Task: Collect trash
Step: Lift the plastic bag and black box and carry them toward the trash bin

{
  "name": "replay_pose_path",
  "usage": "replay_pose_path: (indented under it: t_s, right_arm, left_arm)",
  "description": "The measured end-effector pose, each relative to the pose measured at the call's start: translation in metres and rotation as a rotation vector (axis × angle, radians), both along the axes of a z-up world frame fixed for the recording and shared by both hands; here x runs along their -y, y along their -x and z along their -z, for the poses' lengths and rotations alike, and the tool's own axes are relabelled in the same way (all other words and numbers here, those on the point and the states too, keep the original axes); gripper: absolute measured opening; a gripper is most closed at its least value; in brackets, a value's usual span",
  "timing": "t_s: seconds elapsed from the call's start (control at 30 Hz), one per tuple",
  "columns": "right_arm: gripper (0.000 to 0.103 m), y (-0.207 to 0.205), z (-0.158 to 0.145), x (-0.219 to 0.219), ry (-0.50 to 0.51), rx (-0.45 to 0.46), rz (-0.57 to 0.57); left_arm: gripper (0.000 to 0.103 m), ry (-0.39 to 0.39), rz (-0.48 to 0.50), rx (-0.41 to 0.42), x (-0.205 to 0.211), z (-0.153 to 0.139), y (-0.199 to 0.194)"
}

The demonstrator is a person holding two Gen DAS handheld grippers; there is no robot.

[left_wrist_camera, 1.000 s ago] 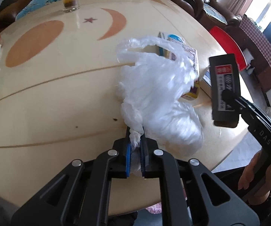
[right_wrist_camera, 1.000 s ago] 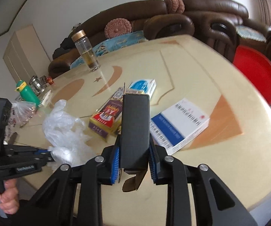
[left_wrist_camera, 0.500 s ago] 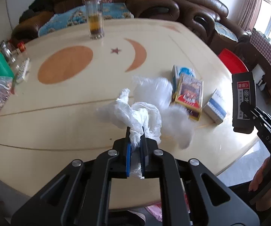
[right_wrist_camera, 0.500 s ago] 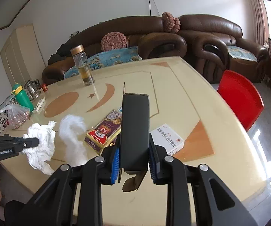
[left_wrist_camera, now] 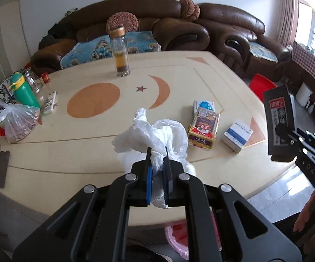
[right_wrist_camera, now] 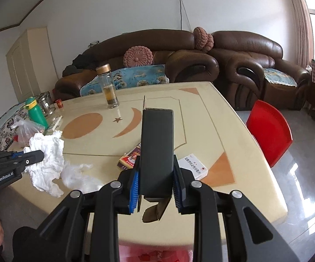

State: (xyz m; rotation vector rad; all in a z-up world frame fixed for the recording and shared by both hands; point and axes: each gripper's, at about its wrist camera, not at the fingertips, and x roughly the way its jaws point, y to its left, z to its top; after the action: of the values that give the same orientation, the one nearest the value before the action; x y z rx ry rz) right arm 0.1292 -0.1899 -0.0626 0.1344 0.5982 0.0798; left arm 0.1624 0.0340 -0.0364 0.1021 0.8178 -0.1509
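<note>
Landmark: tall clear glass bottle with a bronze cap (left_wrist_camera: 119, 51), amber liquid low inside, upright at the far middle of the glossy cream bench with orange moon and star inlays (left_wrist_camera: 74, 135).
Far left of the bottle: green plastic flask (left_wrist_camera: 24, 90), a clear knotted bag of brownish bits (left_wrist_camera: 18, 122) nearer the bench's left rim, and a flat dark strip (left_wrist_camera: 0, 169) close to the near-left edge.
Left tongs (left_wrist_camera: 157, 163): clamped on a crumpled white thin-film plastic bag (left_wrist_camera: 155, 135), soft and wrinkled; it is bunched between the blue pads, nearer the camera than the bottle, and most of it hangs just above the bench.
Loose white film (right_wrist_camera: 78, 174): lies on the bench beside the held bag, near the front edge.
Right of the bag: a red-and-gold printed carton (left_wrist_camera: 203, 130), with a blue-and-white packet (left_wrist_camera: 204, 106) behind it and a white-and-blue box (left_wrist_camera: 237, 135) to its right; all are rectangular and sit apart from the bag.
Right tongs (right_wrist_camera: 156, 183): closed on a long matte black cardboard box (right_wrist_camera: 157, 152), held upright off the front-right bench edge, its bottom flap hanging open.
Open room: bare bench between bottle and bag; a red plastic chair (right_wrist_camera: 268, 133) stands off the right rim, with shiny grey floor beyond.
</note>
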Motion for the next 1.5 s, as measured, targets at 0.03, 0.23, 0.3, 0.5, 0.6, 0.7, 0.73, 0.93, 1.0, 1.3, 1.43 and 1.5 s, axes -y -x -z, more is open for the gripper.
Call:
replay_pose_path:
  t_s: [0.03,0.23,0.3,0.5,0.6,0.7,0.73,0.93,1.0,1.3,1.43,1.5]
  right_arm:
    - [0.026,0.005,-0.004,-0.002,0.003,0.003,-0.003]
    - [0.026,0.035,-0.024,-0.013,0.015,0.034,-0.024]
    - [0.026,0.044,-0.029,-0.015,0.013,0.044,-0.033]
    - [0.026,0.069,-0.043,-0.025,0.034,0.065,-0.056]
    - [0.026,0.081,-0.047,-0.027,0.041,0.069,-0.057]
    - [0.026,0.09,-0.049,-0.028,0.043,0.07,-0.06]
    - [0.026,0.094,-0.049,-0.028,0.044,0.069,-0.061]
    - [0.026,0.113,-0.049,-0.029,0.05,0.066,-0.074]
    - [0.026,0.115,-0.049,-0.03,0.049,0.065,-0.078]
    - [0.026,0.125,-0.038,-0.035,0.052,0.028,-0.096]
    - [0.026,0.128,-0.028,-0.038,0.057,0.002,-0.102]
    - [0.026,0.13,-0.024,-0.04,0.061,-0.01,-0.106]
  left_arm:
    - [0.009,0.002,-0.001,0.005,0.001,-0.003,0.004]
    - [0.009,0.023,0.002,0.024,0.0,-0.017,0.028]
    - [0.009,0.022,0.008,0.037,0.001,-0.022,0.038]
    - [0.009,0.009,0.013,0.072,0.006,-0.032,0.064]
    - [0.009,0.006,0.024,0.073,0.011,-0.032,0.075]
    - [0.009,-0.001,0.031,0.077,0.015,-0.031,0.085]
    - [0.009,-0.002,0.035,0.077,0.016,-0.031,0.088]
    - [0.009,-0.016,0.055,0.083,0.024,-0.031,0.103]
    - [0.009,-0.021,0.06,0.084,0.026,-0.03,0.108]
    - [0.009,-0.033,0.082,0.051,0.029,-0.014,0.119]
    - [0.009,-0.04,0.093,0.026,0.032,-0.003,0.122]
    - [0.009,-0.042,0.098,0.015,0.033,0.001,0.124]
